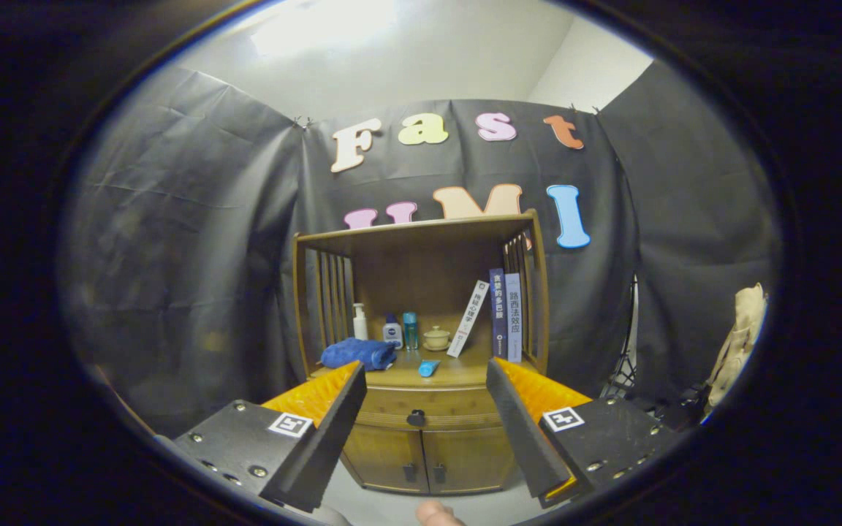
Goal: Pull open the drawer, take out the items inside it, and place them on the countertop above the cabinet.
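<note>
Spread wide apart and holding nothing, the hand-held gripper (421, 431) fills the foreground, and a fingertip (435, 513) of the person shows just below the gap between its fingers. Beyond them stands the tall wooden cabinet with slatted sides (421, 343), well apart from the tool. Its light wooden drawer (421, 408) sits flush in the front, shut, framed between the two fingers, with a small dark knob (416, 418) at its middle; two lower doors (425, 460) are closed beneath. On the wooden countertop (457, 371) above the drawer lie a folded blue cloth (357, 353) and a small blue tube (428, 367), with bottles, a little lidded cup and leaning books behind.

A closed drawer with goods on the counter fits either items waiting inside or items laid out and the drawer pushed home; what the drawer holds cannot be seen.

Risks, as I judge them: the knob is small, so a closing pinch could slip off it, and a slanted pull could jam the drawer. The tool is held level, aimed straight at the cabinet front.
</note>
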The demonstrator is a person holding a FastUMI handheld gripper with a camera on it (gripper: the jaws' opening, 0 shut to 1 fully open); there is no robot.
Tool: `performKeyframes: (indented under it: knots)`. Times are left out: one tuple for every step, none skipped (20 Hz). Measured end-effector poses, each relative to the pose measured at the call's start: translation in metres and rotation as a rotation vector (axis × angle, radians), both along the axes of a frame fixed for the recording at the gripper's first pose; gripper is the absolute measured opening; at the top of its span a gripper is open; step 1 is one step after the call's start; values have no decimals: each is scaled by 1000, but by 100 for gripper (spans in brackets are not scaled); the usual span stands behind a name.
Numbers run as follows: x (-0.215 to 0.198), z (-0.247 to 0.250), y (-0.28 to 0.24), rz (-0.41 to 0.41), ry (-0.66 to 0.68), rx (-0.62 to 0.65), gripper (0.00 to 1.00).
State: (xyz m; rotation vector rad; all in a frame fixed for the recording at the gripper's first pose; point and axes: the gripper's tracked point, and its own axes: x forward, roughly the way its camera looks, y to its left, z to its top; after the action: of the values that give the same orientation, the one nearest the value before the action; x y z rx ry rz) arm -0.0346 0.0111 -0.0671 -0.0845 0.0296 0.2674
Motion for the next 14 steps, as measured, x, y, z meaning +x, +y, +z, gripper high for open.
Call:
performKeyframes:
  knots:
    - [0,-1,0,0,1,-1,99]
    - [0,-2,0,1,3,0,99]
    - [-1,-2,0,2,4,3,99]
    - [0,-3,1,4,5,6,99]
    - [0,-4,0,5,7,8,99]
    - [1,-4,0,7,7,10,99]
    - [1,-5,-1,6,9,11,99]
    - [1,-5,-3,4,10,12,99]
    - [1,-5,-4,4,10,15,99]
    - [2,-6,-4,3,12,17,99]
    - [3,-6,-5,3,15,18,99]
    - [4,-7,-6,2,17,19,99]
    - [4,-7,-6,1,18,19,99]
    - [4,-8,-7,-1,19,20,99]
